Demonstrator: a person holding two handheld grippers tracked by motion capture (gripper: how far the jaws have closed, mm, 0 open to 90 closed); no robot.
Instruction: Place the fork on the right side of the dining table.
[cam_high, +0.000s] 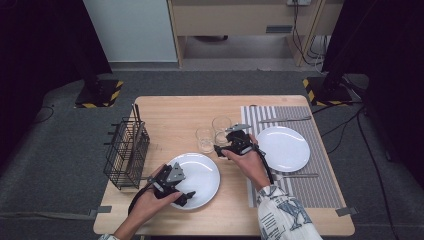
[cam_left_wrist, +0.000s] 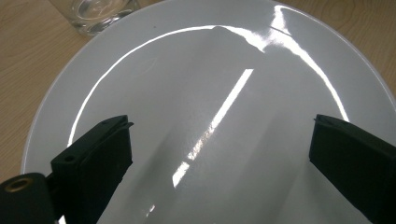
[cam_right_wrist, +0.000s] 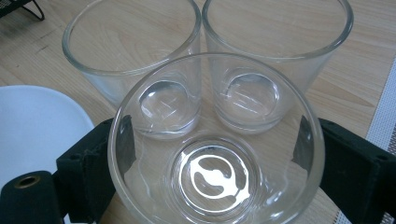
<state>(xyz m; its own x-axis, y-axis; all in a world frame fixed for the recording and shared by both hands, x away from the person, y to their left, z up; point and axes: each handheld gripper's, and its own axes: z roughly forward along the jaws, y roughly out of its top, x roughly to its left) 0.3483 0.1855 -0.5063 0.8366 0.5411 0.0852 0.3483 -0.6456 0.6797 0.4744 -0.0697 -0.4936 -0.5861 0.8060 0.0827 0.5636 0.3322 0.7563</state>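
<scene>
Near the middle of the surface (cam_high: 165, 112), right gripper (cam_high: 226, 148) clamped around a clear glass (cam_right_wrist: 215, 144), one jaw on each side of its wall, two more glasses (cam_right_wrist: 133, 60) (cam_right_wrist: 275, 51) standing just beyond it and apparently touching or nearly so. Risk here: smooth, curved wall against hard jaws, so a slip or a twist out of the hold likely if squeezed off-centre or lifted at a tilt; too hard a squeeze, a possible crack. Close neighbours too, so any sideways drag likely to knock one over or push it toward the wire rack (cam_high: 126, 150). Nearer the front edge, left gripper (cam_high: 186, 196) spread wide over a white plate (cam_left_wrist: 205, 107), jaws apart and pinching nothing, hanging above the glossy face. Danger there: a downward nudge on the rim tipping the plate, or a scrape sliding it toward the edge. Second plate (cam_high: 283, 148) on the striped mat (cam_high: 320, 185), well clear.
</scene>
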